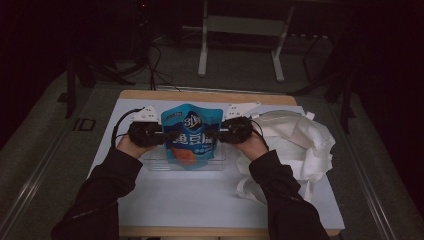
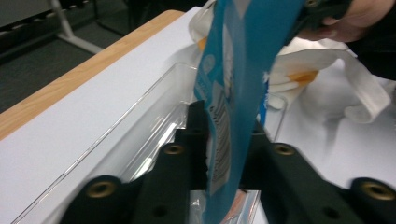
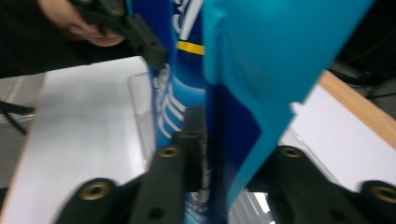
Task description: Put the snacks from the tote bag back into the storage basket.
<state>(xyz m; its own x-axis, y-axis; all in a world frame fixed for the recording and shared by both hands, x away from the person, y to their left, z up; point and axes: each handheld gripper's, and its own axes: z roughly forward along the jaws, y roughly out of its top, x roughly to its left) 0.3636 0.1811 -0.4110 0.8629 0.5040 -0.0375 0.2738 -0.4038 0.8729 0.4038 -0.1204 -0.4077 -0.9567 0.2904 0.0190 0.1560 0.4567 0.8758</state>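
Blue snack pouch (image 1: 191,136) stands upright in a clear plastic tray (image 1: 155,163) on the white table (image 1: 200,195). Left tongs (image 1: 167,134) & right tongs (image 1: 216,134) flank its side edges, jaws slightly parted, not clamping. White cloth bag (image 1: 295,142) lies beside, at right.

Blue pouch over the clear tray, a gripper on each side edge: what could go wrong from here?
1. The blue pouch stands upright in the clear tray with the left gripper and right gripper at its side edges. If the jaws let go, it may tip over or flop across the low wall.
2. The white cloth bag lies bunched just beside the tray, so the right gripper or its cable might snag it on the way out.
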